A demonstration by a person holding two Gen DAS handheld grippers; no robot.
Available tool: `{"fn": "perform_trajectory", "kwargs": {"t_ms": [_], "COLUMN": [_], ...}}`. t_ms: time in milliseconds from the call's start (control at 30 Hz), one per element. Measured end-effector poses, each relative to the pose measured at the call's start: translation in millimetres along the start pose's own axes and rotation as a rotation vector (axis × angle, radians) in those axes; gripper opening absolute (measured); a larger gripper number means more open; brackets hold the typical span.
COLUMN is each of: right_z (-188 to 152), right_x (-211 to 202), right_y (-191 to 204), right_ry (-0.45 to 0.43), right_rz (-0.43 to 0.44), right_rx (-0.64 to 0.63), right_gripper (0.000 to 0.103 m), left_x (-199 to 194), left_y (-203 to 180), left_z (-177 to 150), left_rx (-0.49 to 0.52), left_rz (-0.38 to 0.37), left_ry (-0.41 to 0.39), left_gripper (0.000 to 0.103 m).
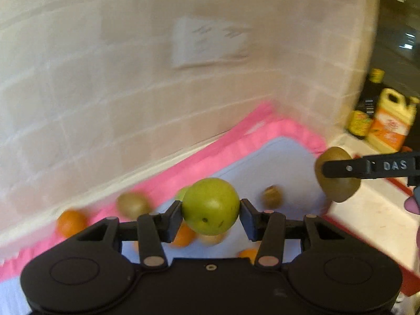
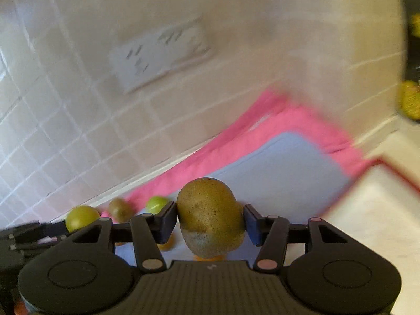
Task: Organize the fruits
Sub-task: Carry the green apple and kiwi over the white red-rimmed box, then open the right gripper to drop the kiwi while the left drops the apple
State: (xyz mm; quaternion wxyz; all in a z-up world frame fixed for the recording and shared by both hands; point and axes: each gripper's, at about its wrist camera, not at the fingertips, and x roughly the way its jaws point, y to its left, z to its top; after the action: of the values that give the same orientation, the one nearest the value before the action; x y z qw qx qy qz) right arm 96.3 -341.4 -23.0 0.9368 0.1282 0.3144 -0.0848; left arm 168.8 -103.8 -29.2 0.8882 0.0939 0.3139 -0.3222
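My left gripper is shut on a green apple and holds it above a pale blue mat on a pink towel. My right gripper is shut on a brown kiwi, also lifted above the mat. In the left wrist view the right gripper and its kiwi show at the right. In the right wrist view the left gripper's apple shows at the far left. Loose kiwis, oranges and a green fruit lie below.
A tiled wall with a white socket plate stands close behind the towel. A red-edged white board lies right of the mat. Yellow bottles stand at the far right on the counter.
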Motion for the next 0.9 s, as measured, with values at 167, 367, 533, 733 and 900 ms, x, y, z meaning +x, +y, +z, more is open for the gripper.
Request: {"fn": "perform_trajectory", "kwargs": {"t_ms": [167, 367, 533, 733, 900], "right_z": [-2, -26, -48, -63, -67], "right_x": [-67, -71, -60, -49, -40], "right_y": [-79, -163, -198, -208, -205], "right_ry": [-0.063, 0.08, 0.192, 0.277, 0.32], "right_rz": [-0.211, -0.292, -0.267, -0.254, -0.254], "right_rx": [0.034, 0.129, 0.176, 0.155, 0.128], "right_gripper": [0.057, 0.057, 0.057, 0.057, 0.057], "left_x": [15, 81, 134, 170, 184], "left_y": [-86, -184, -221, -234, -243], "left_z": [27, 33, 13, -1, -2], "left_rx": [0.121, 0.168, 0.179, 0.189, 0.183], "left_rz": [-0.166, -0.374, -0.393, -0.347, -0.336], "left_ry": [-0.02, 0.11, 0.239, 0.317, 0.352], "left_gripper": [0.056, 0.056, 0.056, 0.056, 0.057]}}
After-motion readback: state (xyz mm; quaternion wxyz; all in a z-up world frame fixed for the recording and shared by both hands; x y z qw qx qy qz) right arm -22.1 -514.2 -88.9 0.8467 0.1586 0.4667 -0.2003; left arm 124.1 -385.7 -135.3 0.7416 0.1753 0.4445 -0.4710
